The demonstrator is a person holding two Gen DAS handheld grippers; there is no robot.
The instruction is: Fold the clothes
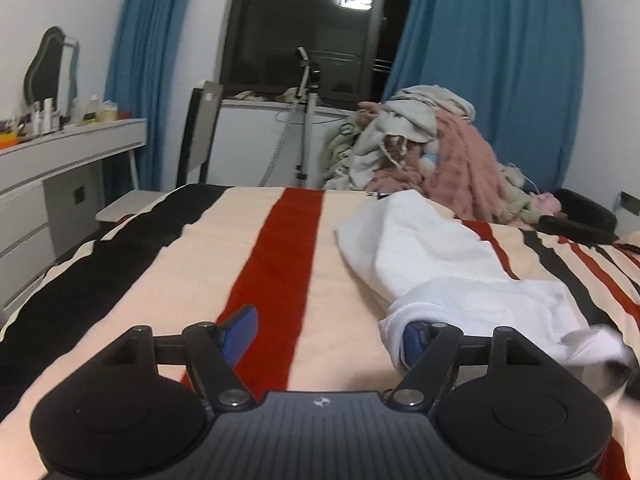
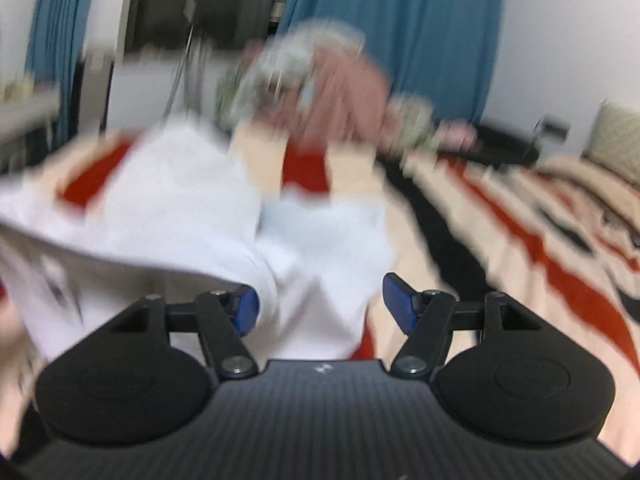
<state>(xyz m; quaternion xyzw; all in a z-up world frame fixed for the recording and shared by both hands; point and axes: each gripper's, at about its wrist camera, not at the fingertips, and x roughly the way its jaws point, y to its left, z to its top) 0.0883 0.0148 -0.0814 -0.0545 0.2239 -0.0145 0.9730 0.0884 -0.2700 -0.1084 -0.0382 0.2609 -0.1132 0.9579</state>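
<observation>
White garment lies crumpled on striped bed, w/ clothes pile heaped at far end by blue curtains. Left gripper fingers wide apart, right one under cloth. Right gripper open, cloth between fingers; that view blurred.

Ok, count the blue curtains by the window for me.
2. One curtain hangs left of the dark window, beside the desk; the other curtain hangs right of it, behind the clothes pile.
</observation>
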